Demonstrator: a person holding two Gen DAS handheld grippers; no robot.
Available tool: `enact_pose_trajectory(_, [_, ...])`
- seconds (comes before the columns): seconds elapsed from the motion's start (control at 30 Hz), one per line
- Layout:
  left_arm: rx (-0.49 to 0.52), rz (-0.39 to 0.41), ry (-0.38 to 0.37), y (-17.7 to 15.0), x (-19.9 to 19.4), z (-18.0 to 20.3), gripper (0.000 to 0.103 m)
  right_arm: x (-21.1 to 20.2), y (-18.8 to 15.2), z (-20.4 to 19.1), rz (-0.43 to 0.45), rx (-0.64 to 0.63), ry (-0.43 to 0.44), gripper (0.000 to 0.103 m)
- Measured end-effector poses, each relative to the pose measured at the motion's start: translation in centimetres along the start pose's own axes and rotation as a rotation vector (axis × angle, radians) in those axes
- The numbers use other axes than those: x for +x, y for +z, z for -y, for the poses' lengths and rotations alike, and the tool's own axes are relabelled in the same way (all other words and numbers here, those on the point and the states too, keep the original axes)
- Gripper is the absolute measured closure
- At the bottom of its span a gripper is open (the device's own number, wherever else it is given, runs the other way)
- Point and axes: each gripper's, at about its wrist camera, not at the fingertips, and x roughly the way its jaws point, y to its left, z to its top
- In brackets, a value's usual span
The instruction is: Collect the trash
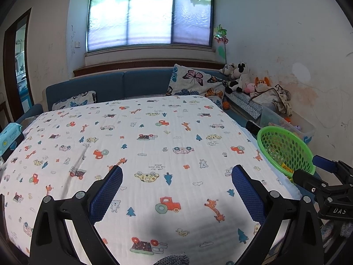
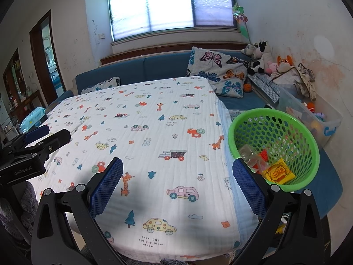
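Left gripper [image 1: 176,183] and right gripper [image 2: 177,176] both spread wide, empty, over printed table cover [image 2: 154,121]; trash, incl. yellow wrapper [image 2: 279,172], sits in green basket [image 2: 308,137] beside table's right edge

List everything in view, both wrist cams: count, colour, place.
patterned white cloth: 1, white with cartoon cars and giraffes, covers the table
green perforated plastic basket: 1, green, off the table's right edge
yellow wrapper: 1, yellow with red print, inside basket among other wrappers
butterfly-print pillows: 2, white with multicolour print, on sofa
blue sofa: 1, behind table
plush toys: several, far right corner
clear plastic bin: 1, behind basket
wet-wipes pack: 1, light blue, left of table
left tool: 1, black with blue pads, open, empty
right tool: 1, same, open, empty
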Motion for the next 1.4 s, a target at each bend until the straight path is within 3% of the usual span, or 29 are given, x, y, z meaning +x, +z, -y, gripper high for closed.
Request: enact_pose_trajectory(1.4, [-0.012,-0.017,0.01,0.1,-0.52,0.09,0.007,0.45,-0.07,-0.2,-0.004,-0.005,0.013,0.004])
